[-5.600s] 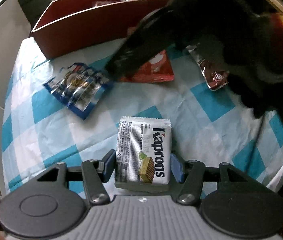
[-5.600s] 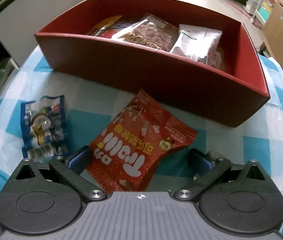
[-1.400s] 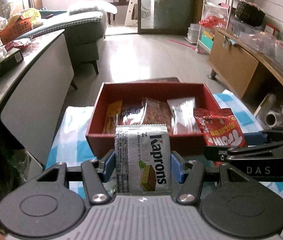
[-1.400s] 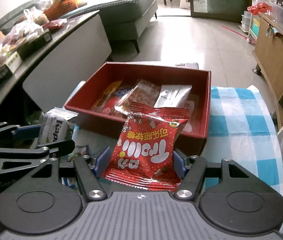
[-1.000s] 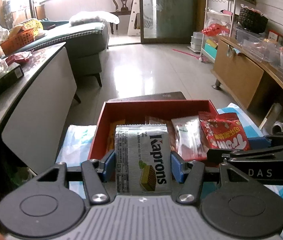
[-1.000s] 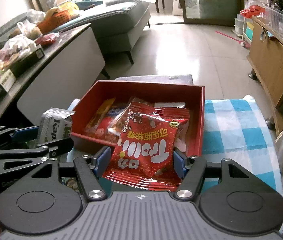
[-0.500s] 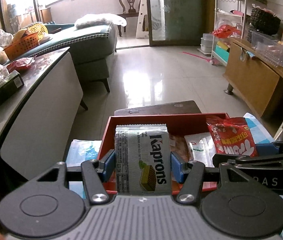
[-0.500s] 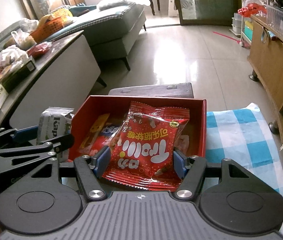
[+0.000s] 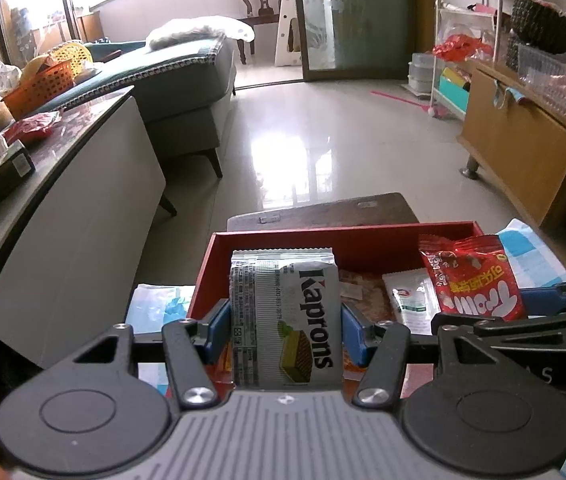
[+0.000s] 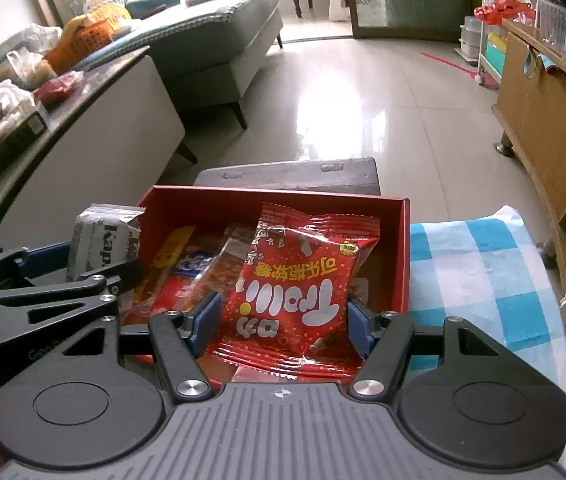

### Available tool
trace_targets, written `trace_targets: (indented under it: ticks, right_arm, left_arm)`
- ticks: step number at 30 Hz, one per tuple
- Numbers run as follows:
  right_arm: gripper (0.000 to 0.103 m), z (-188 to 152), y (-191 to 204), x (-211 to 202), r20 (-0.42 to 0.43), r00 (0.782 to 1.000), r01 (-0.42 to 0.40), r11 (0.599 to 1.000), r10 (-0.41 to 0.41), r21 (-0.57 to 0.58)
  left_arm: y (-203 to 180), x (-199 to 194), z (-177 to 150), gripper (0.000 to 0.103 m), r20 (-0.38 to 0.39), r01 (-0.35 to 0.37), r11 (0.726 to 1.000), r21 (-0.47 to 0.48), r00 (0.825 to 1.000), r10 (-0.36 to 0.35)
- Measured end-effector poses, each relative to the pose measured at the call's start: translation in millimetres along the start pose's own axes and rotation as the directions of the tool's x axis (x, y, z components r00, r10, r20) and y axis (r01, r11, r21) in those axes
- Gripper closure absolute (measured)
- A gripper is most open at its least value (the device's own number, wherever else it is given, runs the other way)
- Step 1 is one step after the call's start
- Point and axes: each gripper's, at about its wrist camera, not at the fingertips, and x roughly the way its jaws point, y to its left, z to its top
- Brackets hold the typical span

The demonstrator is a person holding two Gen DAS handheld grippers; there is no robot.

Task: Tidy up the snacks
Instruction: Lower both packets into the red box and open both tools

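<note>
I see the red box (image 10: 401, 256) on the checked tabletop (image 10: 483, 264) already holding several packets: an orange one (image 10: 173, 246) along its left side, a blue-and-white one (image 10: 193, 262), a brownish clear-wrapped one (image 10: 225, 264), and, in the left wrist view, a white sachet (image 9: 411, 300). A few more may lie beneath; I cannot separate them.

Left gripper (image 9: 285, 330): jaws clenched on the grey Kaprons wafer pack (image 9: 285, 320), blue pads pressing its two long edges. The pack stands upright, above the box's near-left corner.

Right gripper (image 10: 279, 326): jaws grasping the red gummy bag (image 10: 299, 284) by its sides, print upside down to the camera. The bag hangs over the right half of the box, clear of the packets below.

The right wrist view shows the left gripper from the side at the box's left wall, and the orange and blue packets. The left wrist view hides these behind the wafer pack, yet shows the white sachet.
</note>
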Motion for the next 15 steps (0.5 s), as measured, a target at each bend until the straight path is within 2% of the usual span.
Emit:
trace_targets:
  ticks: [15]
  right_arm:
    - [0.029,1,0,43,-0.082,0.996,0.043,0.999,-0.046,-0.032]
  left_arm:
    - [-1,46,-4,0.051,-0.092,-0.02,1.0,0.007,0.996,0.021]
